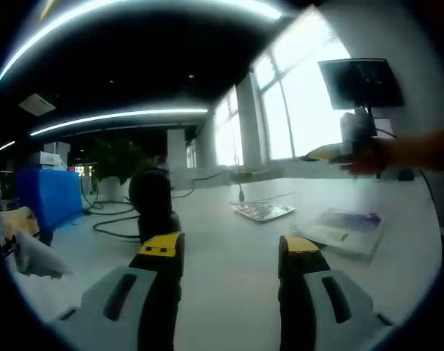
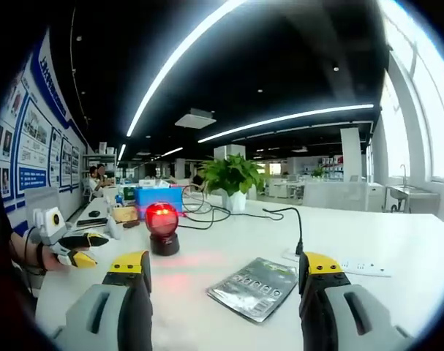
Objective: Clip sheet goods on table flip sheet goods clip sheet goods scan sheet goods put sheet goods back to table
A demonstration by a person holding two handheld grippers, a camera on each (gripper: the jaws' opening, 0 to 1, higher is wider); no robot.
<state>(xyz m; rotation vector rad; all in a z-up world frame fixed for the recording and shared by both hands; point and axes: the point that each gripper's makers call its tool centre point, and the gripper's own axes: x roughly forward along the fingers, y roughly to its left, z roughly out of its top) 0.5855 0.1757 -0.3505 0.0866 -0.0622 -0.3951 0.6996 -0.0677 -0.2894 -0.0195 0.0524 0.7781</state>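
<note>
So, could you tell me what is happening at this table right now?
A person holds a gripper in each hand over a white table. The right gripper, open and empty, faces a silvery sheet pack lying flat near a red-lit scanner. The left gripper is also open and empty.

Ceiling strip lights (image 2: 207, 33) and window (image 1: 302, 95) glare; left gripper view blurred, edges fisheye-bent.

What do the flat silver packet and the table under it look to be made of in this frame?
The silver packet looks like metallised foil or plastic film: a grey, glossy, slightly crinkled face that catches the light, with small printing. The table looks like a smooth white laminate or painted board, semi-gloss, since the scanner's red glow reflects softly on it; the exact material can't be told.
</note>
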